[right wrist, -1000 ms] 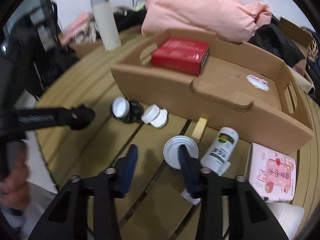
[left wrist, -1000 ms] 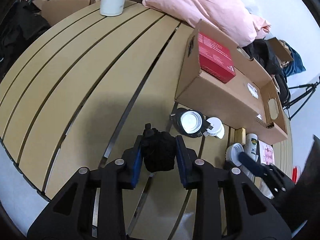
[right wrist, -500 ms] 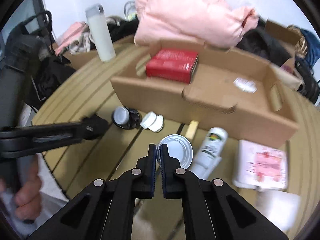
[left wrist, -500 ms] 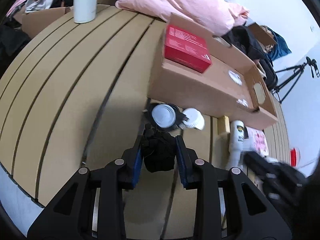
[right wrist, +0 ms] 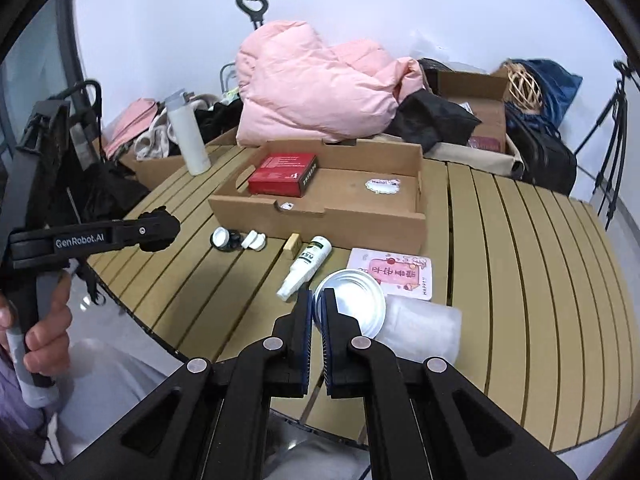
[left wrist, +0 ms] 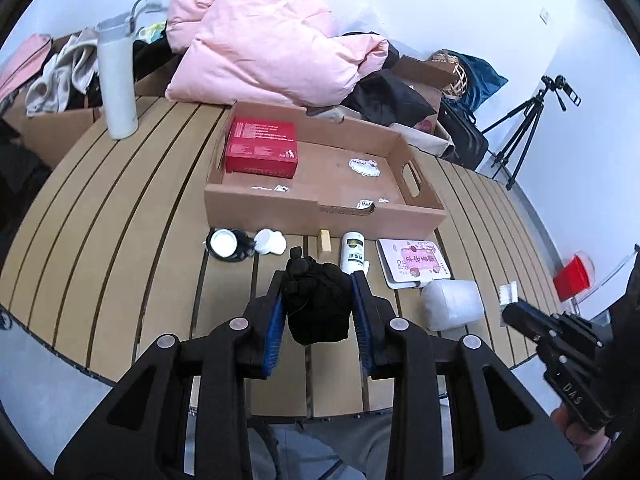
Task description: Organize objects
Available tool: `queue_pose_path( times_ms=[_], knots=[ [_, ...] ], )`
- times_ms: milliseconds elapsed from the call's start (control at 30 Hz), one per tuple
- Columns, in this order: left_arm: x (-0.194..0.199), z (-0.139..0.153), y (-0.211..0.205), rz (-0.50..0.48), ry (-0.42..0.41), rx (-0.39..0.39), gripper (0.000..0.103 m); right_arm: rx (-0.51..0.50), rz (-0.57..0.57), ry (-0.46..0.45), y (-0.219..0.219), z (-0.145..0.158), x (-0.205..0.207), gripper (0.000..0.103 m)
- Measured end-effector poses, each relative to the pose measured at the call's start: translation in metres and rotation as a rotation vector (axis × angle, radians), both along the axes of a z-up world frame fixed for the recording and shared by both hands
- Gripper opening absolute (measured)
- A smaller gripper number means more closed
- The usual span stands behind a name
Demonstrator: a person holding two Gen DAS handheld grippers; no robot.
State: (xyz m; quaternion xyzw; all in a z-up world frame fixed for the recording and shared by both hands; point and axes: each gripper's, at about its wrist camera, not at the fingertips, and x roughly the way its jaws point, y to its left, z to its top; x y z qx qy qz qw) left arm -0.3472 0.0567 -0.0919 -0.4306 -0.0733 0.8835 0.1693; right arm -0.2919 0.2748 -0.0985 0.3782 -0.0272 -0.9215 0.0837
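So far only a flat red carton point(left wrist: 261, 147) lay in the brown cardboard tray point(left wrist: 424, 211). Left gripper point(left wrist: 316, 300) clamped a black fabric bundle point(left wrist: 316, 304), right gripper point(right wrist: 316, 320) a round silver lid point(right wrist: 354, 302); both were off the desk point(right wrist: 520, 264), with bottles and cards at the tray's six o'clock.

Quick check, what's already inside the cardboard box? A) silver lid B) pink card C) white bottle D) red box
D: the red box lies in the left end of the cardboard box; the white bottle and pink card lie on the table, and the right gripper holds the silver lid.
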Motion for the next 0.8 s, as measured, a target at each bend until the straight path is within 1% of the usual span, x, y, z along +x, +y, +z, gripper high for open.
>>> queue_pose_path(
  times_ms=[133, 200, 267, 367, 433, 500, 600, 667, 700, 733, 767, 800],
  knots=[
    [-0.028, 0.002, -0.004, -0.009, -0.023, -0.009, 0.027, -0.016, 0.020, 0.020, 0.004, 0.008, -0.009, 0.005],
    [-0.054, 0.000, -0.005, -0.034, -0.059, 0.001, 0.027, -0.026, 0.040, 0.027, 0.003, 0.012, -0.021, 0.005],
    [-0.086, -0.001, -0.005, -0.017, -0.079, -0.020, 0.027, -0.054, 0.064, 0.028, -0.002, 0.013, -0.046, 0.005],
    [-0.132, -0.008, -0.003, -0.024, -0.099, -0.046, 0.027, -0.126, 0.105, -0.007, -0.014, 0.010, -0.101, 0.005],
    [-0.164, -0.022, -0.006, 0.003, -0.134, -0.076, 0.027, -0.180, 0.120, -0.055, -0.021, 0.001, -0.141, 0.005],
    [-0.186, -0.037, -0.011, 0.034, -0.162, -0.106, 0.027, -0.236, 0.123, -0.119, -0.031, -0.018, -0.185, 0.005],
    [-0.206, -0.057, -0.017, 0.046, -0.192, -0.118, 0.028, -0.275, 0.109, -0.195, -0.042, -0.049, -0.224, 0.005],
    [-0.210, -0.062, -0.022, 0.049, -0.199, -0.103, 0.032, -0.295, 0.107, -0.227, -0.050, -0.065, -0.240, 0.005],
    [-0.211, -0.063, -0.024, 0.046, -0.200, -0.087, 0.043, -0.306, 0.106, -0.235, -0.052, -0.070, -0.245, 0.005],
    [-0.211, -0.063, -0.026, 0.038, -0.199, -0.067, 0.055, -0.318, 0.110, -0.248, -0.055, -0.077, -0.251, 0.006],
    [-0.210, -0.061, -0.028, 0.031, -0.192, -0.047, 0.057, -0.316, 0.115, -0.254, -0.057, -0.081, -0.254, 0.006],
    [-0.208, -0.056, -0.030, 0.023, -0.177, -0.024, 0.059, -0.301, 0.116, -0.259, -0.060, -0.084, -0.257, 0.010]
  ],
)
